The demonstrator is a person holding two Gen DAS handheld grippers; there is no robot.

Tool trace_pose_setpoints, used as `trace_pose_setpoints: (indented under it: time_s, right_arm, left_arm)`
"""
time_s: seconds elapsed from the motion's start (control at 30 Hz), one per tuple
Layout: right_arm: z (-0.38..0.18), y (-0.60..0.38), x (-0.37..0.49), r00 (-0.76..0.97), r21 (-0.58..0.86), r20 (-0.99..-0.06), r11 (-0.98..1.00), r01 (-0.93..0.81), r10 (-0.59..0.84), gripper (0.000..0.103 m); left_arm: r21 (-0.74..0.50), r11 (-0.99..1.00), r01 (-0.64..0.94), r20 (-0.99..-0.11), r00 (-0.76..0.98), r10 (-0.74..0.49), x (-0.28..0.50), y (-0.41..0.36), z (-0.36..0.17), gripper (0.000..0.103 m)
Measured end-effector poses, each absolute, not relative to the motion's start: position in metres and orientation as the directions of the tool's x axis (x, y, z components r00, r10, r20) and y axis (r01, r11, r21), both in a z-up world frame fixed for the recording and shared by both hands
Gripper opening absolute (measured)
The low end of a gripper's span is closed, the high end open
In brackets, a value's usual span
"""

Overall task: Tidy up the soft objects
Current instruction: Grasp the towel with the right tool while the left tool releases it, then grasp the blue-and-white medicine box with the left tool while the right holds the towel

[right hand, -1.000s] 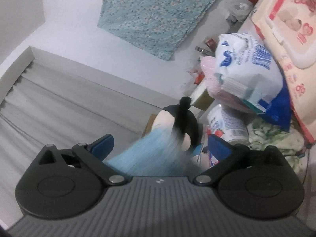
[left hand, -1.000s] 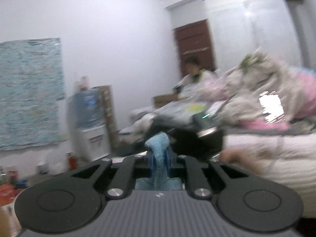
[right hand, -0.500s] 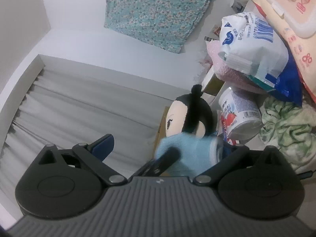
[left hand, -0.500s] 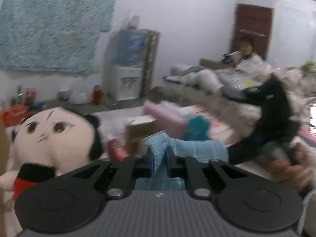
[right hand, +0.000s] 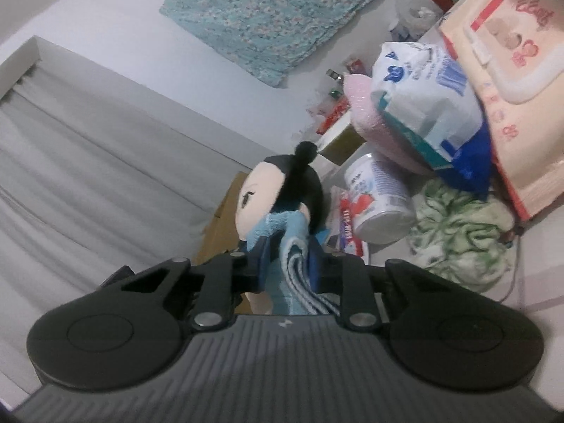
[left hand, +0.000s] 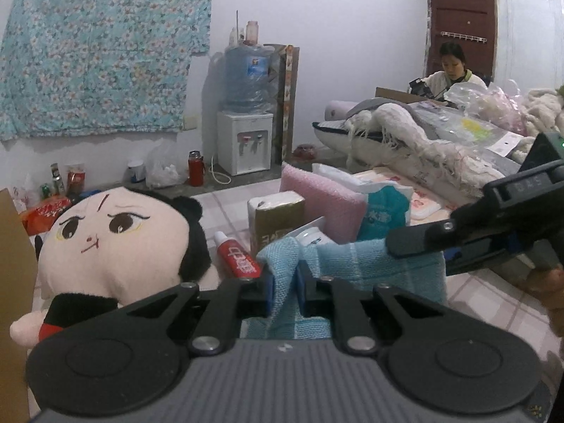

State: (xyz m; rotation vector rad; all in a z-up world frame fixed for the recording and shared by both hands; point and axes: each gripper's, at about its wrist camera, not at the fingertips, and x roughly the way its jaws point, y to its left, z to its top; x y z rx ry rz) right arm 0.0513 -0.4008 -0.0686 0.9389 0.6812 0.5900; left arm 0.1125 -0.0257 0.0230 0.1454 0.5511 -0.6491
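Water dispenser (left hand: 244, 142) against the wall, red flask (left hand: 196, 173) on the floor beside it, floral cloth (left hand: 102, 49) hung above, brown door (left hand: 461, 31) beyond.

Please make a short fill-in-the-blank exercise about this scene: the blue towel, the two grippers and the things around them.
1. The blue towel is clamped by ____ grippers at once.
2. The plush doll has ____ hair.
3. On top of the white water dispenser stands a large blue ____.
4. The red tube lies between the plush doll and the ____ gripper.

Missing words: both; black; bottle; left
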Motion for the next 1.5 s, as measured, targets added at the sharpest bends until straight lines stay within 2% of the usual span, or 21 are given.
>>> trace_pose_setpoints:
  time_s: [0.17, 0.3, 0.37, 0.4, 0.43, 0.5, 0.57, 0.63, 0.7, 0.8, 0.9, 0.97, 1.0, 1.03, 1.07, 1.1, 1.13, 1.27, 1.4, 1.47, 1.5]
  right_arm:
    - [-0.080, -0.409, 0.051, 0.643, 0.877, -0.312, 0.472, -0.087, 0.699, 0.025]
    - [-0.089, -0.404, 0.057, 0.634, 0.893, -0.301, 0.443, -0.074, 0.712, 0.043]
    - [-0.085, -0.400, 0.054, 0.660, 0.874, -0.299, 0.475, -0.100, 0.689, 0.031]
    - [-0.081, -0.396, 0.052, 0.665, 0.856, -0.308, 0.503, -0.119, 0.681, 0.016]
    - [-0.075, -0.391, 0.050, 0.670, 0.832, -0.321, 0.537, -0.137, 0.669, 0.008]
    - [-0.068, -0.387, 0.045, 0.699, 0.797, -0.351, 0.591, -0.127, 0.623, 0.007]
    - [-0.066, -0.386, 0.043, 0.714, 0.758, -0.415, 0.648, -0.072, 0.564, 0.007]
    - [-0.069, -0.390, 0.044, 0.693, 0.753, -0.468, 0.658, -0.012, 0.548, 0.007]
    - [-0.069, -0.396, 0.041, 0.691, 0.749, -0.485, 0.662, 0.012, 0.537, 0.007]
    - [-0.058, -0.402, 0.035, 0.719, 0.735, -0.474, 0.678, 0.005, 0.508, 0.007]
    - [-0.052, -0.406, 0.030, 0.722, 0.729, -0.460, 0.684, -0.026, 0.517, 0.007]
    - [-0.059, -0.410, 0.030, 0.717, 0.744, -0.457, 0.668, -0.017, 0.527, 0.011]
    - [-0.060, -0.412, 0.030, 0.707, 0.756, -0.450, 0.654, -0.023, 0.545, 0.017]
    - [-0.061, -0.409, 0.033, 0.700, 0.769, -0.444, 0.639, -0.024, 0.560, 0.028]
    - [-0.062, -0.407, 0.034, 0.695, 0.772, -0.440, 0.635, -0.032, 0.569, 0.034]
    - [-0.061, -0.404, 0.034, 0.688, 0.766, -0.442, 0.642, -0.045, 0.576, 0.048]
    - [-0.060, -0.400, 0.035, 0.683, 0.752, -0.454, 0.658, -0.051, 0.572, 0.056]
    - [-0.066, -0.384, 0.041, 0.658, 0.706, -0.511, 0.707, -0.046, 0.553, 0.057]
    - [-0.073, -0.367, 0.046, 0.652, 0.637, -0.570, 0.770, -0.034, 0.500, 0.056]
    - [-0.073, -0.359, 0.045, 0.667, 0.604, -0.581, 0.797, -0.030, 0.466, 0.051]
    - [-0.073, -0.355, 0.043, 0.677, 0.587, -0.584, 0.809, -0.029, 0.448, 0.041]
  left_arm:
    - [-0.063, 0.799, 0.598, -0.543, 0.651, -0.531, 0.117, -0.021, 0.018, 0.014]
    - [-0.043, 0.791, 0.610, -0.544, 0.650, -0.531, 0.117, -0.023, 0.014, 0.014]
    - [-0.051, 0.789, 0.612, -0.542, 0.647, -0.537, 0.117, -0.023, 0.014, 0.014]
    - [-0.055, 0.789, 0.612, -0.539, 0.647, -0.539, 0.116, -0.022, 0.014, 0.014]
    - [-0.058, 0.789, 0.611, -0.537, 0.648, -0.541, 0.116, -0.021, 0.015, 0.015]
    - [-0.065, 0.789, 0.611, -0.534, 0.646, -0.545, 0.117, -0.019, 0.016, 0.019]
    - [-0.068, 0.792, 0.607, -0.532, 0.649, -0.543, 0.117, -0.018, 0.016, 0.029]
    - [-0.070, 0.794, 0.604, -0.528, 0.653, -0.544, 0.117, -0.017, 0.018, 0.046]
    - [-0.066, 0.793, 0.606, -0.519, 0.658, -0.546, 0.116, -0.013, 0.021, 0.050]
    - [-0.048, 0.815, 0.577, -0.513, 0.686, -0.516, 0.110, 0.000, 0.033, 0.051]
    - [0.002, 0.871, 0.491, -0.618, 0.686, -0.385, 0.106, 0.014, 0.041, 0.053]
    - [-0.017, 0.889, 0.458, -0.656, 0.666, -0.355, 0.103, 0.024, 0.041, 0.054]
    - [-0.046, 0.882, 0.468, -0.668, 0.643, -0.376, 0.102, 0.028, 0.040, 0.054]
    - [-0.074, 0.875, 0.479, -0.675, 0.622, -0.397, 0.099, 0.030, 0.040, 0.056]
    - [-0.080, 0.872, 0.484, -0.679, 0.613, -0.403, 0.097, 0.031, 0.040, 0.056]
    - [-0.080, 0.868, 0.490, -0.686, 0.605, -0.405, 0.095, 0.030, 0.040, 0.056]
    - [-0.078, 0.863, 0.500, -0.691, 0.597, -0.408, 0.092, 0.029, 0.039, 0.056]
    - [-0.108, 0.848, 0.518, -0.714, 0.554, -0.429, 0.080, 0.029, 0.035, 0.059]
    - [-0.114, 0.861, 0.495, -0.740, 0.536, -0.407, 0.080, 0.026, 0.021, 0.070]
    - [-0.119, 0.878, 0.464, -0.763, 0.523, -0.380, 0.086, 0.025, 0.011, 0.070]
    - [-0.115, 0.883, 0.455, -0.769, 0.522, -0.369, 0.087, 0.025, 0.008, 0.074]
